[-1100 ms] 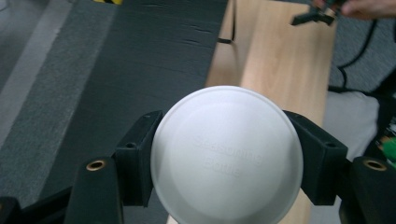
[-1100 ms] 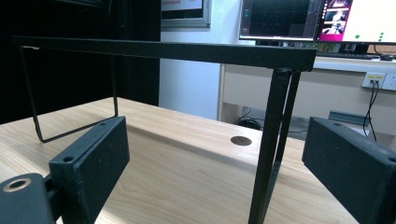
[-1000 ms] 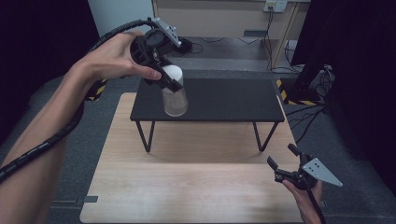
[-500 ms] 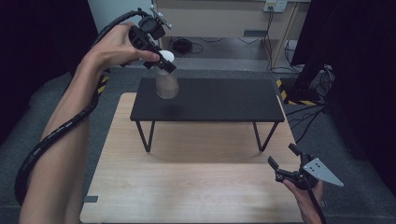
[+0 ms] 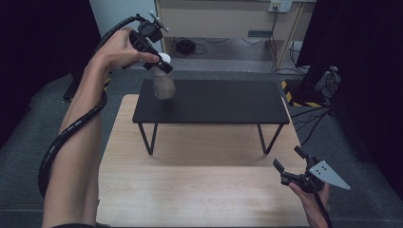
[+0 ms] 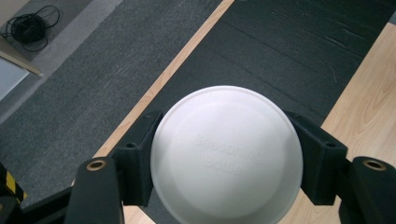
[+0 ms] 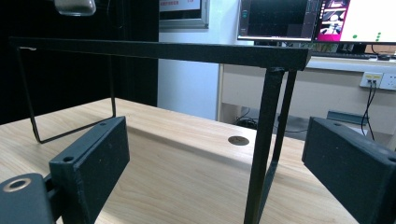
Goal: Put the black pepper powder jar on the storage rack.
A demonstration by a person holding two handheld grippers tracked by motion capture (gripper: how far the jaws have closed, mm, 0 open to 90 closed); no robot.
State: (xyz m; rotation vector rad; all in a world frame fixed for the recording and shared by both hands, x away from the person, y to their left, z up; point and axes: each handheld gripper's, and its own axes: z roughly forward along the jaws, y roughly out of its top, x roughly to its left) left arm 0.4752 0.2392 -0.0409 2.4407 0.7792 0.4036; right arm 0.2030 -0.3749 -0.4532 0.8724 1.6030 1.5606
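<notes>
A lab or recording room set up for tests. A light wooden desk (image 5: 199, 190) stands on grey carpet (image 5: 28, 142), ringed by black curtains (image 5: 43, 38). On it sits a small black stand (image 5: 211, 102) with thin metal legs. Beyond the desk's far edge, cables (image 5: 187, 46) coil on the floor, and wall sockets (image 5: 279, 5) sit above a pale cabinet. Computer monitors (image 7: 317, 21) glow on a counter behind. Yellow-and-black hazard tape (image 5: 291, 95) marks the floor.

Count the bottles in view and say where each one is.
1. A clear bottle with a white lid is held by the left gripper above the left end of the black shelf. No others are visible.
</notes>
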